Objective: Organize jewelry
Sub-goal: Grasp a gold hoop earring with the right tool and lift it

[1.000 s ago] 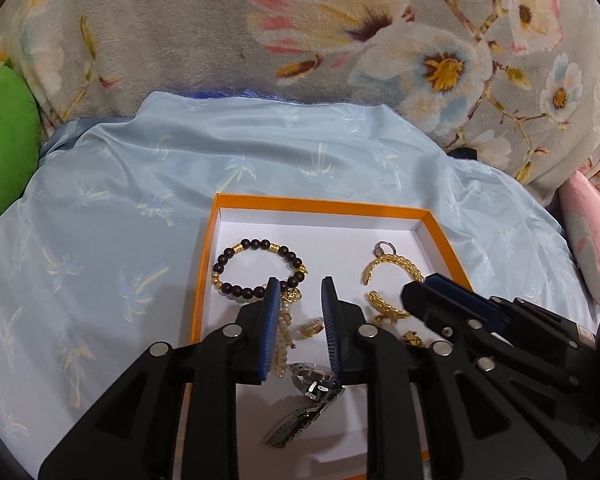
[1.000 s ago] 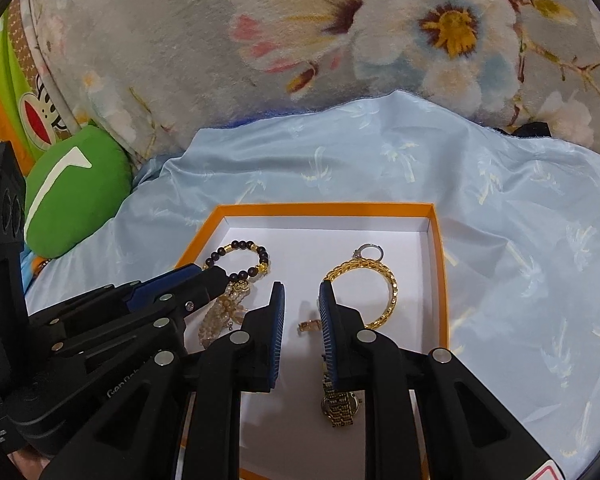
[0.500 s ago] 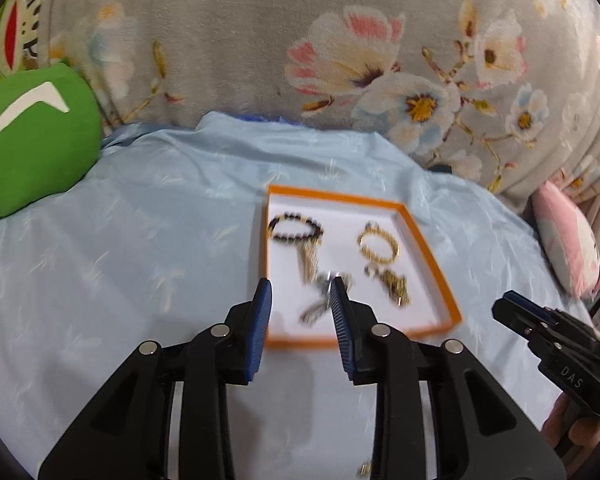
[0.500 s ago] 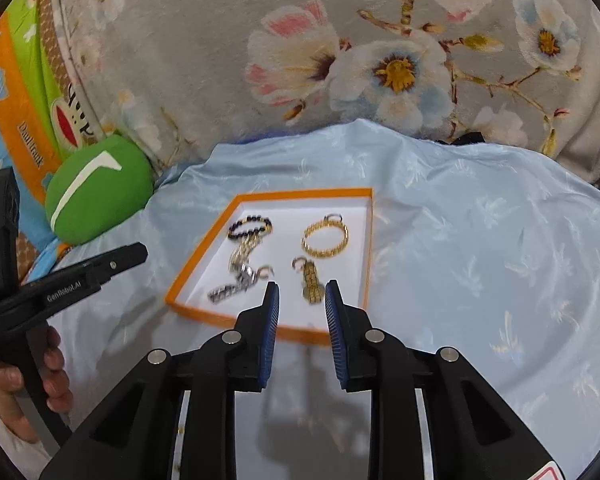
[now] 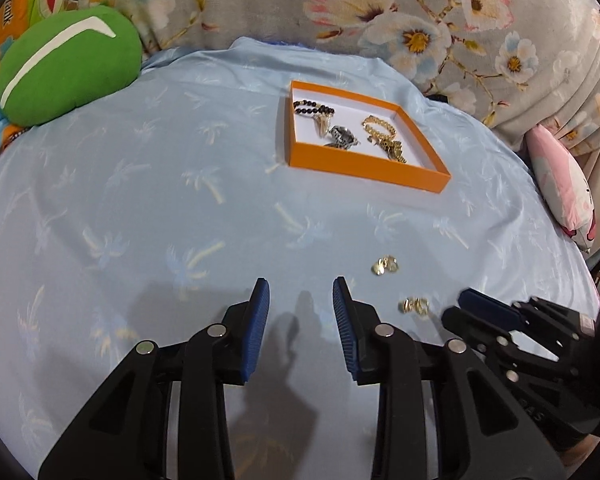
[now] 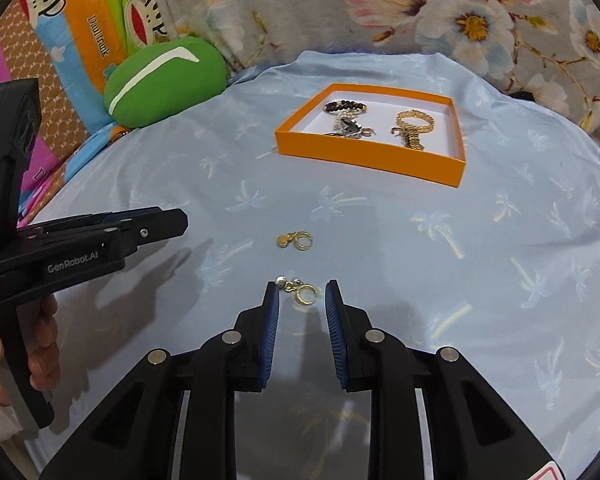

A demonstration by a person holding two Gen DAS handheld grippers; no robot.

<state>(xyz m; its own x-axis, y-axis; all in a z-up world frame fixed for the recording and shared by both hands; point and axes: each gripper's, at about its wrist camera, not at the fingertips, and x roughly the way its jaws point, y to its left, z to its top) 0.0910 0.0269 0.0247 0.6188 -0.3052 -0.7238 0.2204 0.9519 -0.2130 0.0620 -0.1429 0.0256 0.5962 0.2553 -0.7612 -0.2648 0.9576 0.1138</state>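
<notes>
Surroundings: green cushion (image 6: 165, 80) sat at the far left edge of the light blue sheet (image 6: 420, 260), floral blanket (image 6: 440, 12) ran across the back, cartoon-print fabric (image 6: 80, 28) far left, pink pillow (image 5: 560, 184) off the right edge. None of it sat between the grippers and the jewelry.

Orange tray (image 6: 370, 156) lay far-centre on the sheet, white inside. Contents: dark bead bracelet (image 6: 345, 106) in the back-left corner, silver watch (image 6: 350, 128) just in front of it, gold chain bracelet (image 6: 414, 122) on the right side, gold watch band (image 6: 414, 140) touching its front. Items on the left side overlapped; couldn't separate them further.

Two gold earrings were loose on the sheet, well short of the tray. Near earring (image 6: 300, 290) lay right at the tips of the right gripper (image 6: 300, 296), between the fingers, not pinched; jaws were spread. Far earring (image 6: 295, 240) lay a bit beyond it, apart.

Left gripper (image 5: 300, 296) hovered over bare sheet, jaws spread, nothing in them, earrings off to its right.

Open sheet ran from both grippers to the tray's front wall.
</notes>
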